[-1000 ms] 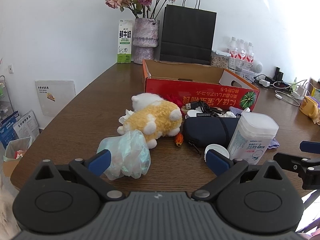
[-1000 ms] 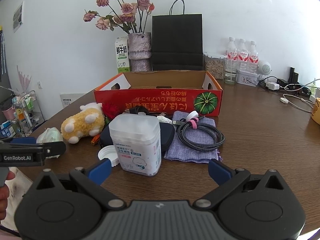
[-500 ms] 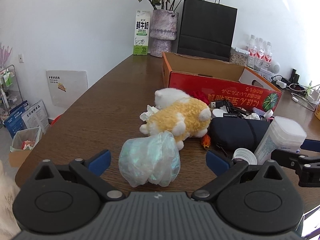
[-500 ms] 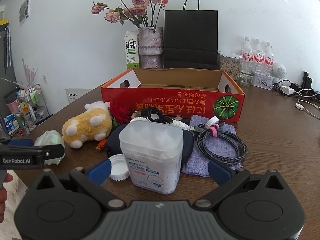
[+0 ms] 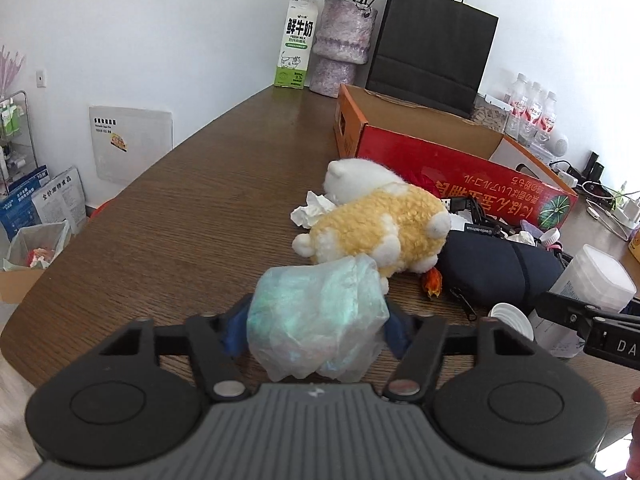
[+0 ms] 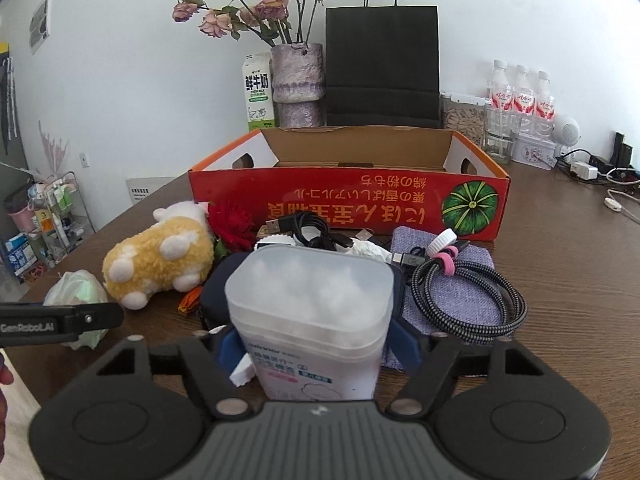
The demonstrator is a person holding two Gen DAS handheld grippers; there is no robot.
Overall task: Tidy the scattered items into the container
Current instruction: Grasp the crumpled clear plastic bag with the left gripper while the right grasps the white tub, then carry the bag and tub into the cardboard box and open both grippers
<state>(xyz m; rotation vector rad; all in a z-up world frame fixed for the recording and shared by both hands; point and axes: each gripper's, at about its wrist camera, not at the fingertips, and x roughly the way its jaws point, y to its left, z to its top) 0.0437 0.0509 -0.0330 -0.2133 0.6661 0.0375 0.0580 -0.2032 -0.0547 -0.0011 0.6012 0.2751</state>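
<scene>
Brown wood-grain desk (image 5: 192, 216) against white wall; milk carton (image 5: 295, 44) upper centre reads "FRESH MILK"; left claw (image 5: 316, 328) grips crumpled plastic bag (image 5: 316, 316), right claw (image 6: 316, 344) grips cotton-swab box (image 6: 312, 312)

Bare table (image 5: 192, 216) left; plush toy (image 5: 376, 228) before open box (image 6: 360, 204).

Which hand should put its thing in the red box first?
Probably right: the right gripper squarely faces the red box, clamping the cotton tub. The left gripper sits farther off.
</scene>
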